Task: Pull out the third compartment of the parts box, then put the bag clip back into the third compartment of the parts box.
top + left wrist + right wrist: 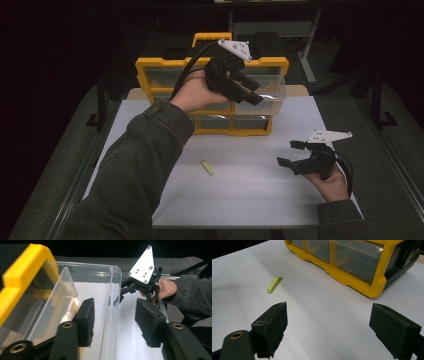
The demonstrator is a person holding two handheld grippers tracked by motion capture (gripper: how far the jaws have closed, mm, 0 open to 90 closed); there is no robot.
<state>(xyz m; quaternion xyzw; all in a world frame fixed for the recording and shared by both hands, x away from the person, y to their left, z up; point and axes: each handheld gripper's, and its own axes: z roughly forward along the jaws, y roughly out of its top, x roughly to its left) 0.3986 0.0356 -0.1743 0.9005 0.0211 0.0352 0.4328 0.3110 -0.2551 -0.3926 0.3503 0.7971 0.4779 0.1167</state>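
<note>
Drawer [260, 92], clear, pulled out of yellow organiser [165, 70] at upper centre; left claw [248, 89] straddles its front wall, pads apart, not pressing. Right claw [289, 153] hangs open over counter [240, 190], lower right.

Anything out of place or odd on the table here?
One clear drawer sticks out of the yellow organizer while the others sit flush; the left tool straddles its front wall. A small green piece lies alone on the table.
</note>
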